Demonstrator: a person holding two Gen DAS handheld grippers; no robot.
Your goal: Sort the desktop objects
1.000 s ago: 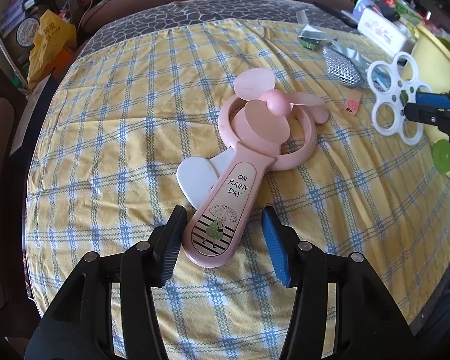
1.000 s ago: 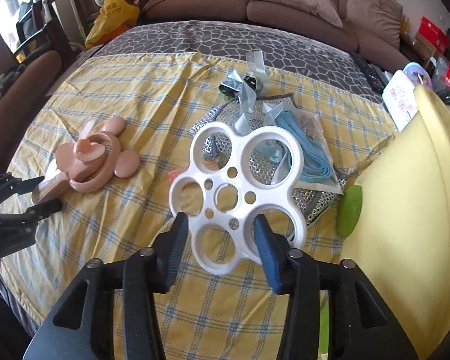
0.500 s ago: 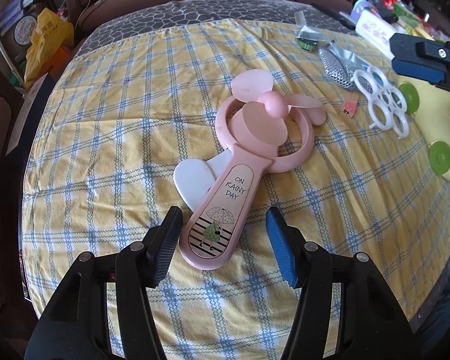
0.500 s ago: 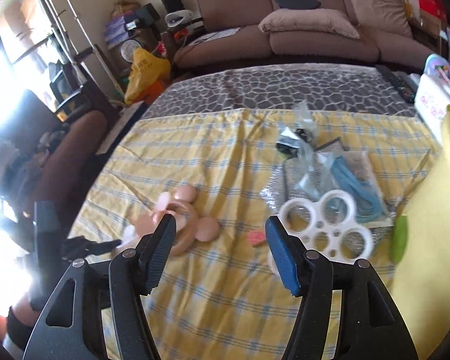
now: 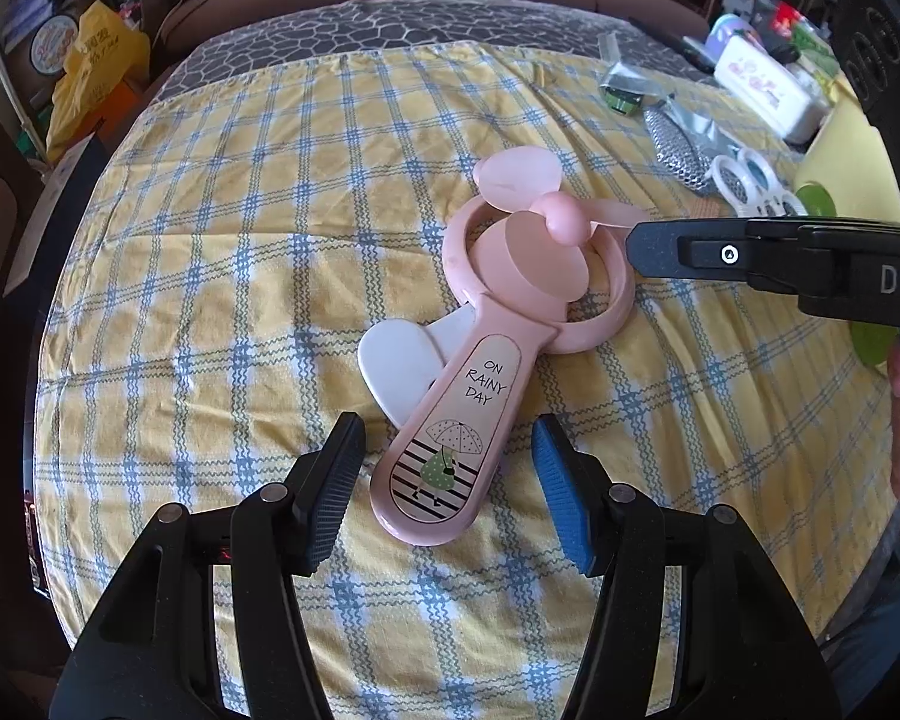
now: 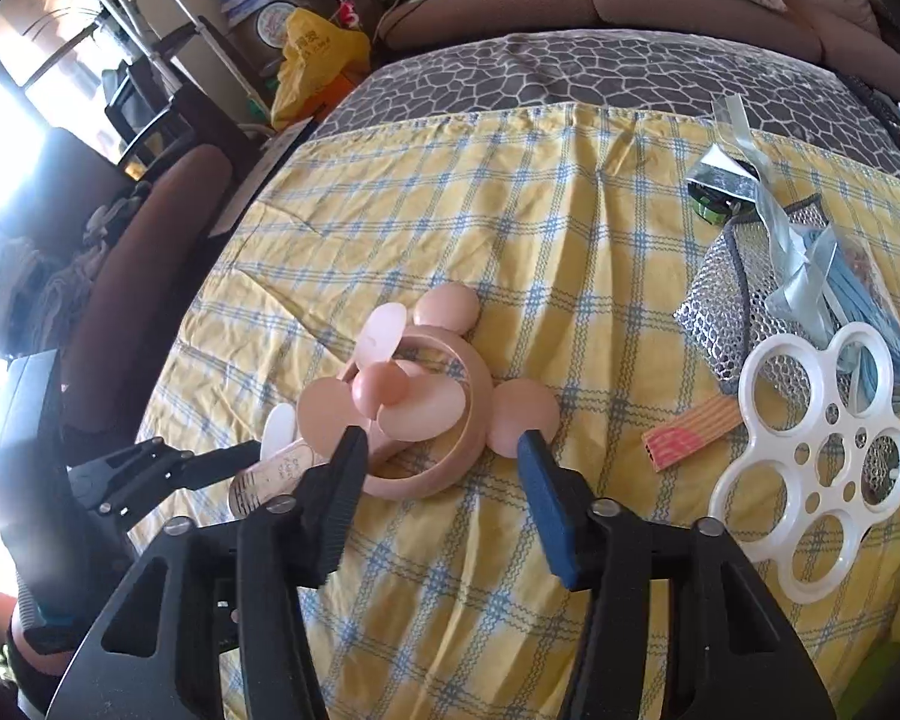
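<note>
A pink hand-held fan [image 5: 492,324] marked "ON RAINY DAY" lies flat on the yellow checked cloth [image 5: 240,228]. My left gripper [image 5: 444,480] is open, its fingers either side of the fan's handle end, not touching it. My right gripper [image 6: 441,480] is open and empty, hovering by the fan's ring head [image 6: 426,408]; it also shows from the side in the left wrist view [image 5: 636,249]. A white flower-shaped plastic ring holder [image 6: 816,468] lies on the cloth at the right.
A silver mesh pouch [image 6: 732,312] with blue ribbon and a clear bag lies behind the ring holder. A small pink-and-orange striped strip [image 6: 690,432] lies between fan and holder. A yellow-green bin [image 5: 852,180] stands at the right edge. A sofa stands behind.
My right gripper let go of the white ring holder, which now lies on the cloth, and swung left to the fan's head. My left gripper stayed open around the handle.
</note>
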